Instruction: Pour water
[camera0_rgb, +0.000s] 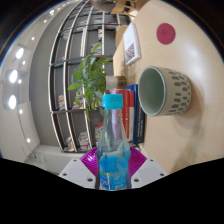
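Note:
A clear bottle (113, 140) with a blue cap and a blue label stands between my gripper's (113, 163) magenta pads (91, 160), which press on it from both sides. The whole view is rolled on its side, so the bottle is held tilted relative to the room. A pale green mug (165, 91) with a patterned band lies just beyond the bottle's cap and to the right, its open mouth facing the bottle. The mug rests on the beige table (195, 140). I cannot see any water in the mug or flowing from the bottle.
A row of books (132, 108) stands behind the bottle's neck. A green potted plant (92, 72) is beyond it. A tall gridded window or shelf frame (70, 60) fills the far side. A pink round object (166, 33) sits farther along the table.

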